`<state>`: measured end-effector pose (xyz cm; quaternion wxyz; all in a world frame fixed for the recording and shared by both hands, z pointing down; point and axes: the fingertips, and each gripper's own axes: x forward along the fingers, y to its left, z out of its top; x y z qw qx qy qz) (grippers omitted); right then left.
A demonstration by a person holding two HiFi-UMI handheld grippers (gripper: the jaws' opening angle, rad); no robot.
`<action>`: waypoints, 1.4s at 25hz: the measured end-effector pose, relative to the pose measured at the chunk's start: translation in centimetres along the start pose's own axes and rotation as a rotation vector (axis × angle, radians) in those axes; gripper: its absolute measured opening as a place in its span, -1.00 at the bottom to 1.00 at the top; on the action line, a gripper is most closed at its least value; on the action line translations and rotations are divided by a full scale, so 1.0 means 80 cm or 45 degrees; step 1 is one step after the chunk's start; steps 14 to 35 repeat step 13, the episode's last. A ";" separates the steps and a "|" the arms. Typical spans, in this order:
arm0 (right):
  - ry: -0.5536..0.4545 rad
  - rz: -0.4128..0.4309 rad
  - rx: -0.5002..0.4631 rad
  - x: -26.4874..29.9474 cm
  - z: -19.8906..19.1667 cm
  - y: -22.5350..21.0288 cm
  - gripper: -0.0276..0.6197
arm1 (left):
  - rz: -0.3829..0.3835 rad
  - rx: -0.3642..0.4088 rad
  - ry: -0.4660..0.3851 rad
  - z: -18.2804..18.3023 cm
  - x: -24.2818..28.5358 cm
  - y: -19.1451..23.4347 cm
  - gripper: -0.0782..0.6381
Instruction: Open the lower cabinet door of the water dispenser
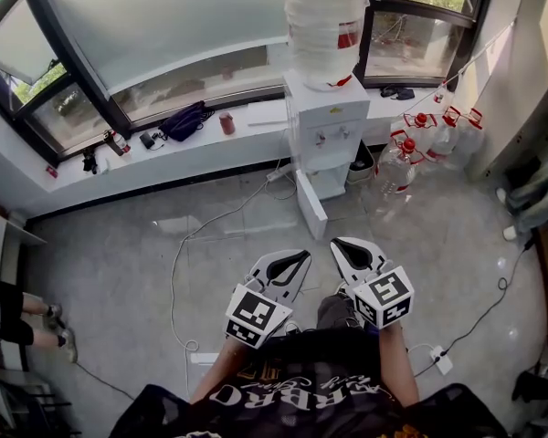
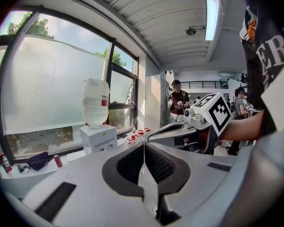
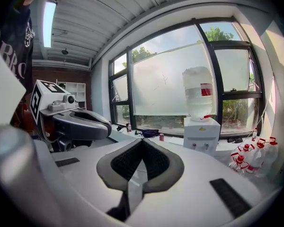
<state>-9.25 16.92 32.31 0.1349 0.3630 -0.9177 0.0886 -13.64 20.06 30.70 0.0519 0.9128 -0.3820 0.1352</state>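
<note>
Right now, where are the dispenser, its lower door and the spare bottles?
Dispenser (image 1: 329,112): head view, white front above taps.
Lower door (image 1: 311,210): head view, middle of swung-out panel.
Spare bottles (image 1: 397,167): head view, nearest bottle's body.

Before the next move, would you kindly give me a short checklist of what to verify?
1. Left gripper shut, empty: ok.
2. Right gripper shut, empty: ok.
3. Dispenser door swung open: ok.
4. Jug upright on dispenser: ok.
5. Bottles stand apart from door: ok.
6. Grippers within reach of door: not ok, they are held back near the person.
</note>
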 end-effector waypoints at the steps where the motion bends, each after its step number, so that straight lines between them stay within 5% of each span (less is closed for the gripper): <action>1: 0.001 -0.001 -0.001 -0.001 0.000 0.001 -0.87 | -0.003 0.002 0.003 -0.001 0.000 -0.001 -0.73; 35: 0.006 -0.004 -0.019 -0.005 -0.004 0.011 -0.87 | -0.002 0.005 -0.010 -0.004 -0.008 -0.003 -0.73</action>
